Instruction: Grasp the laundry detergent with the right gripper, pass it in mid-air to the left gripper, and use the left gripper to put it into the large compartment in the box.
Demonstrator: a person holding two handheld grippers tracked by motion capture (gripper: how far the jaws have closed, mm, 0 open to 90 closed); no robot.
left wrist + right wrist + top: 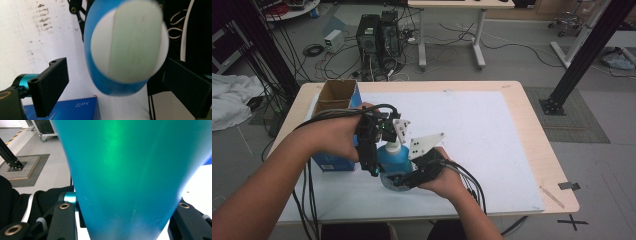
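A teal-blue bottle with a white pump top is held above the white mat, a little left of the table's middle. My right gripper comes from below and is shut on it; in the right gripper view the bottle's teal body sits wedged between the jaws of that gripper. My left gripper stands at the bottle's left side. In the left gripper view the bottle, blue with a white oval patch and a pale green band, lies between the wide-apart jaws of that gripper with gaps on both sides.
A blue box with an open brown top stands at the table's left, just behind the left hand, and its blue face is near the left jaw. The white mat stretches right. Computer towers and cables are on the floor beyond.
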